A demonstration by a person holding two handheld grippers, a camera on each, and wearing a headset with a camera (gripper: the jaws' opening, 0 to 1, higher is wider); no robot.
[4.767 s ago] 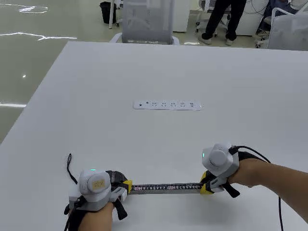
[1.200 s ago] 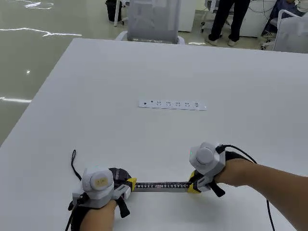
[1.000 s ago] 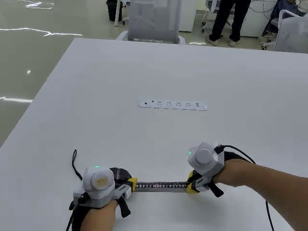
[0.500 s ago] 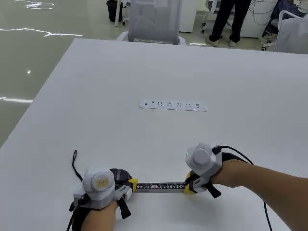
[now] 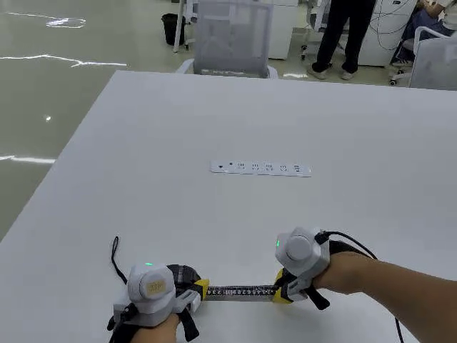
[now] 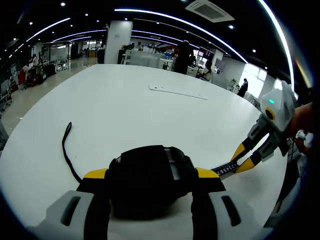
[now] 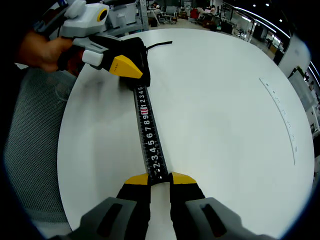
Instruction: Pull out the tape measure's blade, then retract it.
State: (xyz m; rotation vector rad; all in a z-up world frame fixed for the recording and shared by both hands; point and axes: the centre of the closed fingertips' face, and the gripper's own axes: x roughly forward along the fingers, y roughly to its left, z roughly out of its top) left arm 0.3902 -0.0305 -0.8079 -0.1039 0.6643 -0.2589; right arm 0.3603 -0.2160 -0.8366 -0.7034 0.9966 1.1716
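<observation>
The tape measure's black case (image 6: 150, 180) sits between the yellow-tipped jaws of my left gripper (image 6: 151, 173), which is shut on it low on the white table (image 5: 178, 143). In the head view the case (image 5: 184, 274) is at the bottom left beside that gripper (image 5: 194, 289). A short length of the numbered blade (image 5: 239, 291) runs right along the table to my right gripper (image 5: 280, 291). My right gripper (image 7: 160, 177) is shut on the end of the blade (image 7: 149, 131). The case's black wrist cord (image 5: 114, 250) trails to the left.
A white power strip (image 5: 260, 168) lies flat mid-table, well beyond the grippers. A grey chair (image 5: 232, 36) stands at the table's far edge, with a person (image 5: 343, 28) standing behind it. The table's left edge drops to a glossy floor.
The right gripper has moved left toward the left gripper with the blade end held, so the exposed blade is shorter. The left gripper and case stayed put; the head camera shifted slightly.
</observation>
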